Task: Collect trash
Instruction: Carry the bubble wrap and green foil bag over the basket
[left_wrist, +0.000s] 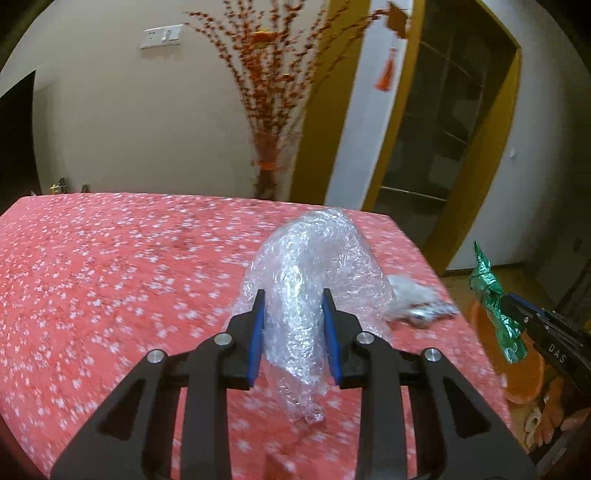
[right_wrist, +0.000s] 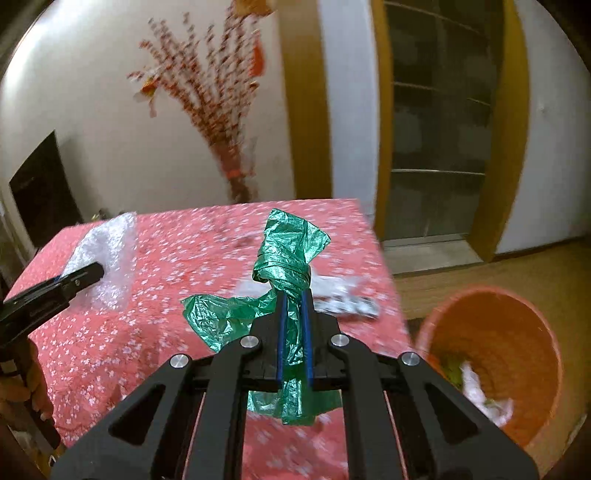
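Left wrist: we count one bubble wrap (left_wrist: 314, 288), one green bag (right_wrist: 284, 273), one wrapper (right_wrist: 347, 301), one bin (right_wrist: 495, 354).
Left gripper (left_wrist: 293, 299) clamps the wrap, upright; right gripper (right_wrist: 294, 297) pinches the bag, also upright.

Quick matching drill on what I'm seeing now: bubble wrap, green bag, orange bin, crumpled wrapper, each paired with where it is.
Things:
1. bubble wrap
2. green bag
3. orange bin
4. crumpled wrapper

Places:
A. on the floor beside the table's right edge, some trash inside
B. clamped in the left gripper
C. lying on the red tablecloth near the right edge
D. clamped in the right gripper

Pairs: 1-B, 2-D, 3-A, 4-C
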